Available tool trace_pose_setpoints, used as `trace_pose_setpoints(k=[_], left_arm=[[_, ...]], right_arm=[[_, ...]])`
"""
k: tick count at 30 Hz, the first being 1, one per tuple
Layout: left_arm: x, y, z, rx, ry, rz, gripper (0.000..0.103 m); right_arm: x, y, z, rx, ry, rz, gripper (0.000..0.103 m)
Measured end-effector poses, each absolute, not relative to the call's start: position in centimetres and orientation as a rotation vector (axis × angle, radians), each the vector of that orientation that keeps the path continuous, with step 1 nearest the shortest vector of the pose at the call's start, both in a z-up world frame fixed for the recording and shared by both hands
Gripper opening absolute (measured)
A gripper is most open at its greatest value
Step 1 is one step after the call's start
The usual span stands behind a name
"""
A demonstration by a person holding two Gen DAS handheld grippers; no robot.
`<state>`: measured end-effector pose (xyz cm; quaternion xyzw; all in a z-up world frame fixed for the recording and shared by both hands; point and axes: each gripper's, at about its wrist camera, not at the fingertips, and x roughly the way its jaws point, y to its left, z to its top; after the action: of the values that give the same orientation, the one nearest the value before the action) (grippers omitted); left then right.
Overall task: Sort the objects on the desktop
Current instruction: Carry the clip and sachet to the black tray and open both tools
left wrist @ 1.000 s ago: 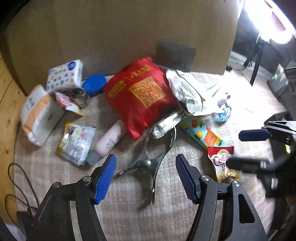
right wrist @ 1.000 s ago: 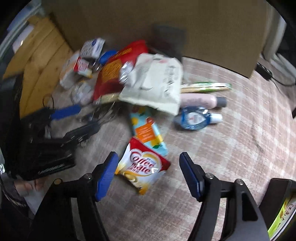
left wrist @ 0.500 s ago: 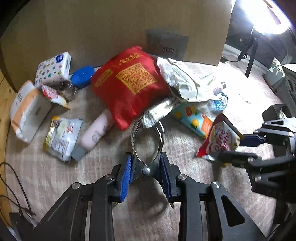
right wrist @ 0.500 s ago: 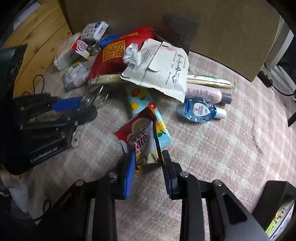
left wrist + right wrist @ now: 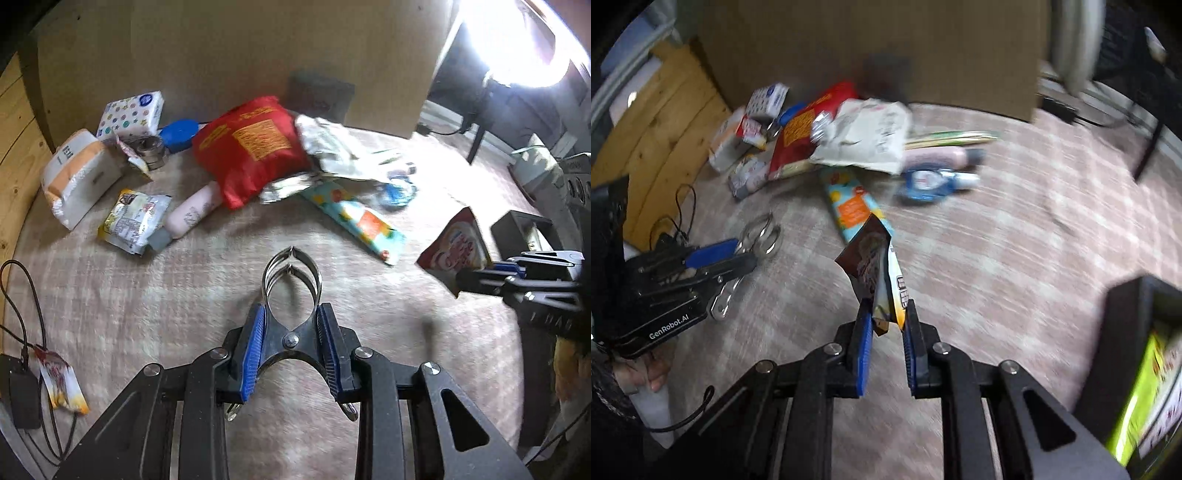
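Gripping the metal clamp [image 5: 291, 295] at its pivot in the left gripper [image 5: 291, 345] and pinching the coffee sachet [image 5: 877, 273] by its lower edge in the just-closing right gripper [image 5: 886, 341], both apparently lifted clear of the cloth [image 5: 147, 302] and the pile for sorting.

Open checked cloth [image 5: 155, 302] across whole near and middle zone; passage free there in both views. Far side blocked: clutter heap against cardboard panel [image 5: 229, 55]: red bag [image 5: 255, 147], crumpled white wrapper [image 5: 332, 147], tissue packs [image 5: 131, 116], pink bottle [image 5: 192, 214]. Fruit-print pouch [image 5: 354, 218] juts from heap toward centre. Left edge: black cable [image 5: 22, 295] and small sachet [image 5: 61, 380] on cloth. Right side: black box [image 5: 1130, 354] stands near; open cloth lane between it and blue bottle [image 5: 929, 182].
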<state>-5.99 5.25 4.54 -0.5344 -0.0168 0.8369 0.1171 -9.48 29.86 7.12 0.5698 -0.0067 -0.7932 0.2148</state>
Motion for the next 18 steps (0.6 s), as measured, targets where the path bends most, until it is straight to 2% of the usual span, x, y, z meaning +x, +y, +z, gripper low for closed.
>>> trace_pose_setpoints(k=[9, 18], left_arm=[[-4.7, 11.1, 7.2, -1.466, -0.020, 2.393, 0.028], [-3.1, 22.4, 11.7, -1.294, 0.073, 2.239, 0.028]], right_arm=[[-5.8, 34.1, 9.5, 1.559, -0.161, -2.383, 0.015], [-0.1, 47.1, 13.6, 1.577, -0.278, -2.591, 0.015]])
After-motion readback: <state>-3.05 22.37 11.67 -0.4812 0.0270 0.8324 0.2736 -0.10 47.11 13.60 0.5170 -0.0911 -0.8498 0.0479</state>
